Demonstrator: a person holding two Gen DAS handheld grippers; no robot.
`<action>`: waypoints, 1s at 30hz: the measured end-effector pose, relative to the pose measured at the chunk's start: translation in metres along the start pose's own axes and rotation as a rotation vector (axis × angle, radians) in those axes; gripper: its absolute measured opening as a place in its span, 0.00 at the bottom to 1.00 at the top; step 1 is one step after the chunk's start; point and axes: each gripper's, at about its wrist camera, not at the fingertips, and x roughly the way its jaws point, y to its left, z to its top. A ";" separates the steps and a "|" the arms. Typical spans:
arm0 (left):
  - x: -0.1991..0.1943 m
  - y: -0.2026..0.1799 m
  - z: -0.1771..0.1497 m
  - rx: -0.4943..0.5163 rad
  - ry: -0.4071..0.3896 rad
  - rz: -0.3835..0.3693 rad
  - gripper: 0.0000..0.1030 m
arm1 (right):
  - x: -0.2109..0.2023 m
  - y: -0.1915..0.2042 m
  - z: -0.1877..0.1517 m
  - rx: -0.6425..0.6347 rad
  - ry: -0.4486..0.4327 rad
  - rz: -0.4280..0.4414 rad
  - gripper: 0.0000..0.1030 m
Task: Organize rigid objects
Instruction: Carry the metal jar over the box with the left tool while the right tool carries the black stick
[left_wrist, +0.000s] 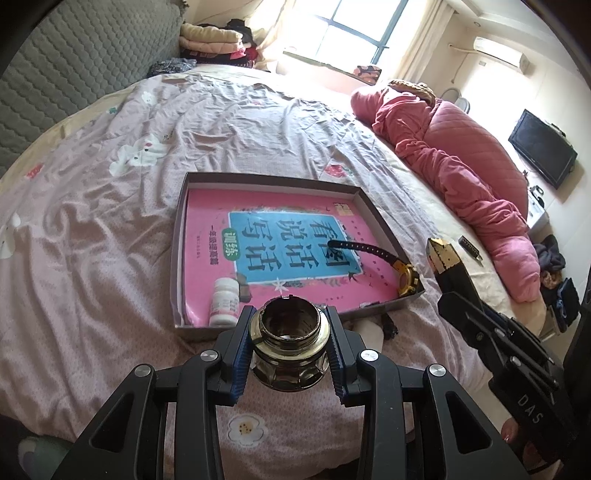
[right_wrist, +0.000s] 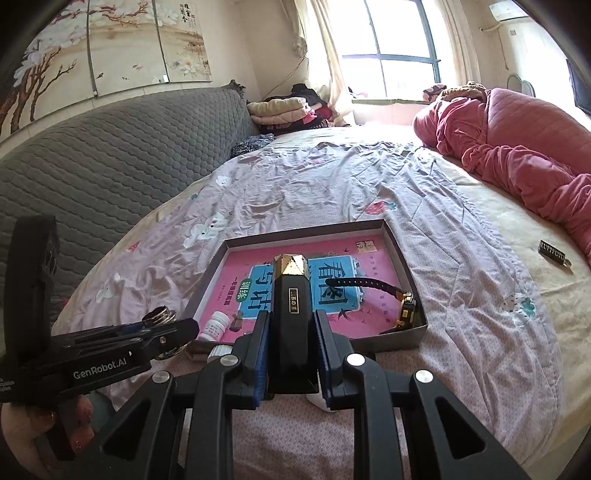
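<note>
Cardboard tray (left_wrist: 384, 218) | holds pink book (left_wrist: 207, 221), white bottle (left_wrist: 223, 301), watch (left_wrist: 404, 277), perhaps more

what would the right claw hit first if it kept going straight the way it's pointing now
Probably the pink book lying in the shallow grey box. The right claw, shut on a black and gold-tipped bottle, points down over the box's near wall, so the bottle's tip would likely touch first. Depth is hard to judge.

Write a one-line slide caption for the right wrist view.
Right gripper holds a black, gold-tipped case above the tray on the bed.
</note>
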 end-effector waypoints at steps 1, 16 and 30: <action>0.000 -0.001 0.002 -0.001 0.000 0.000 0.36 | 0.001 0.000 0.001 0.001 0.001 0.000 0.22; 0.020 -0.002 0.030 -0.010 -0.004 0.007 0.36 | 0.020 -0.017 0.022 0.021 0.000 -0.009 0.22; 0.060 -0.001 0.049 -0.015 0.043 0.034 0.36 | 0.051 -0.033 0.032 0.047 0.032 -0.034 0.22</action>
